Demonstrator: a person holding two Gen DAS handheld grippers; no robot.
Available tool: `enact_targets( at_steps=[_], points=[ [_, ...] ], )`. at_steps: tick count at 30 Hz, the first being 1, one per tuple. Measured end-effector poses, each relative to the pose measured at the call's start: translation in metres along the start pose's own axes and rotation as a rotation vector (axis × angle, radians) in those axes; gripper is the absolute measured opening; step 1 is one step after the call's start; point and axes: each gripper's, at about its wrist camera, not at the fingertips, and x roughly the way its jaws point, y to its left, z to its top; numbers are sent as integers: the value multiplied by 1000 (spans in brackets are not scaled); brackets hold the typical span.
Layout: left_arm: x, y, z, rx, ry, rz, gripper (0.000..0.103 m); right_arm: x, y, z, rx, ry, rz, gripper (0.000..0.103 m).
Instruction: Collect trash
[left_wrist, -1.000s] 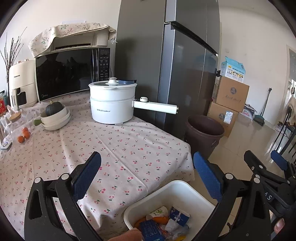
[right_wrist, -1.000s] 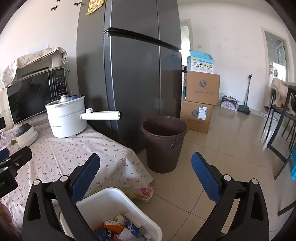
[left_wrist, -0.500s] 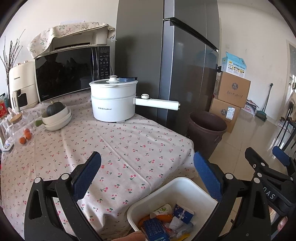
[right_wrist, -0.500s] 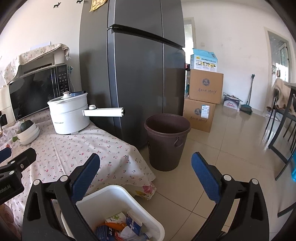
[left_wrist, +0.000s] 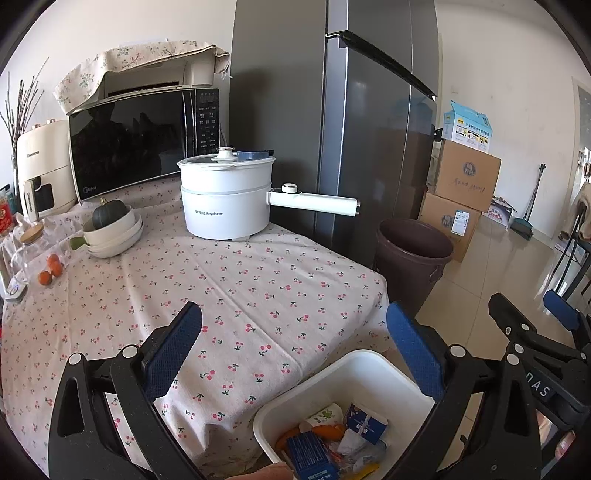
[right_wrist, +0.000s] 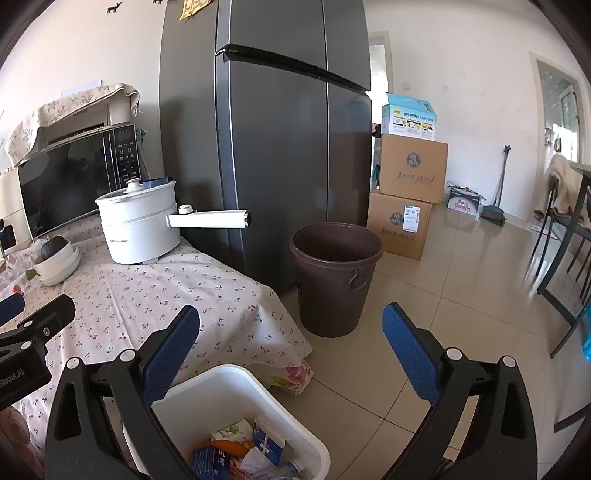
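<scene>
A white plastic bin (left_wrist: 369, 373) sits low beside the table's front corner, holding wrappers, a blue carton and an orange piece (left_wrist: 328, 432). It also shows in the right wrist view (right_wrist: 236, 384). My left gripper (left_wrist: 293, 339) is open and empty above the table edge and bin. My right gripper (right_wrist: 290, 336) is open and empty above the bin and floor. A brown trash bucket (right_wrist: 334, 277) stands on the floor by the fridge; it also shows in the left wrist view (left_wrist: 410, 254).
The table with cherry-print cloth (left_wrist: 229, 288) carries a white electric pot with long handle (left_wrist: 229, 195), stacked bowls with a squash (left_wrist: 110, 229), small oranges (left_wrist: 50, 269) and a microwave (left_wrist: 144, 136). A tall grey fridge (right_wrist: 280, 147), cardboard boxes (right_wrist: 406, 192) and chairs (right_wrist: 565, 251) stand around.
Both grippers have pulled back and risen slightly, so more tablecloth and bin show. Both stay open and empty.
</scene>
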Motion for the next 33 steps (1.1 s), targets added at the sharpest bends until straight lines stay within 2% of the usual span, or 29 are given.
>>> enact_targets(
  at_steps=[21,27,30,33],
  points=[
    [2,2,-1,-3,8,-8,96,3,3,0,-5,17,9,96],
    [4,-1,-4,24,3,-12,94,3,3,-1,-6,19,8,96],
    [3,-2,-5,36,-3,-21,89,4,3,-1,-7,18,7,96],
    [3,-3,-5,43,-5,-36,76,4,3,-1,-9,16,7,96]
  ],
)
